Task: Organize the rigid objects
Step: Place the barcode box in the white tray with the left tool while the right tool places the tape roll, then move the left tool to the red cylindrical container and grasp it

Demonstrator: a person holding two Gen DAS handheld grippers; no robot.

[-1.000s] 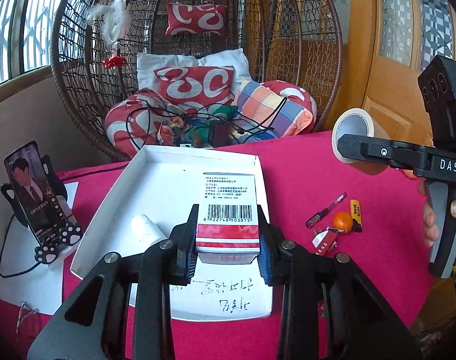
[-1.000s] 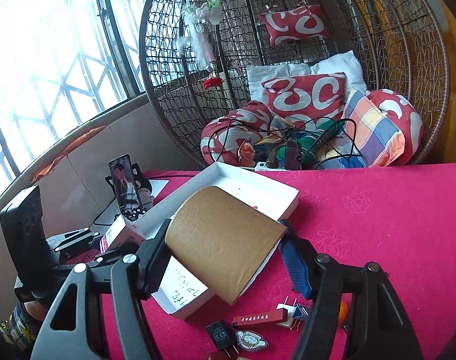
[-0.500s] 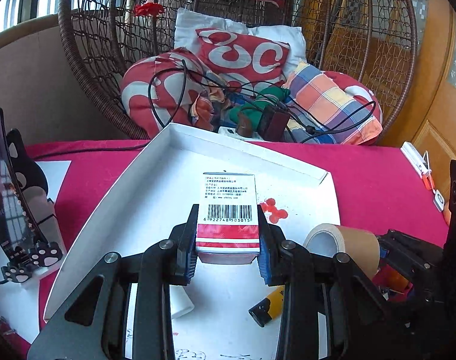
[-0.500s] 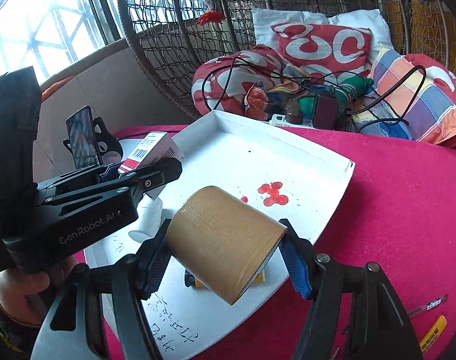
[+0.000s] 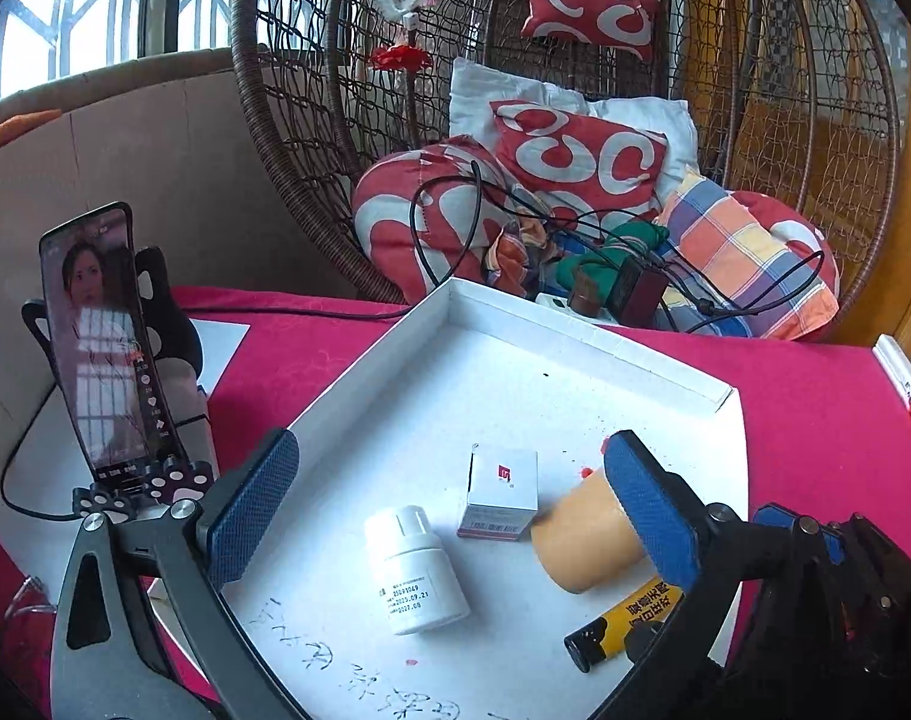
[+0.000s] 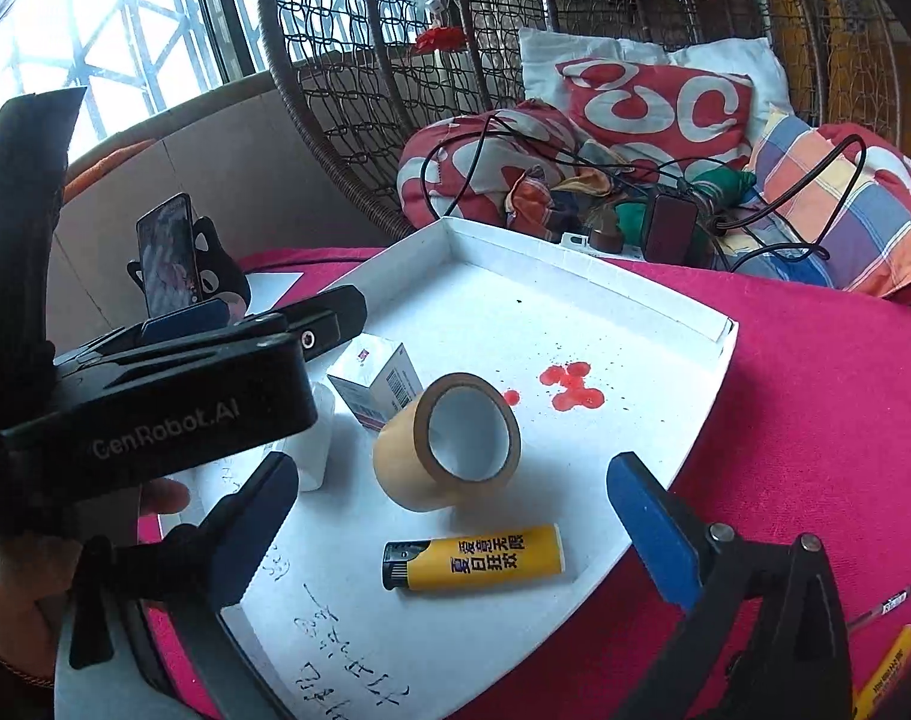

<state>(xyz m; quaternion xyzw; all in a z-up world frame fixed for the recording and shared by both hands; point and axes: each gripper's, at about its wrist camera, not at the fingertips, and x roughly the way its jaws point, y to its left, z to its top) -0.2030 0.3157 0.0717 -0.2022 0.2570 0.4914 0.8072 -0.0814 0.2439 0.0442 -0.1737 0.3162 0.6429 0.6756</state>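
Note:
A white tray (image 5: 581, 336) (image 6: 704, 378) lies on the red tablecloth. In it lie a small white-and-red box (image 5: 499, 498) (image 6: 376, 387), a white pill bottle (image 5: 413, 570) on its side, a roll of brown tape (image 5: 581, 540) (image 6: 449, 441) and a yellow lighter (image 5: 626, 624) (image 6: 476, 558). My left gripper (image 5: 449, 516) is open and empty above the box and bottle. My right gripper (image 6: 455, 534) is open and empty above the tape and lighter.
A phone on a black cat stand (image 5: 98, 348) (image 6: 170, 252) stands at the table's left. A wicker hanging chair with cushions and cables (image 5: 575, 192) is behind the table. A pen and a yellow item (image 6: 884, 660) lie on the cloth right of the tray.
My left gripper has opened and let the box down in the tray. My right gripper has opened and left the tape roll in the tray. Both have pulled back a little.

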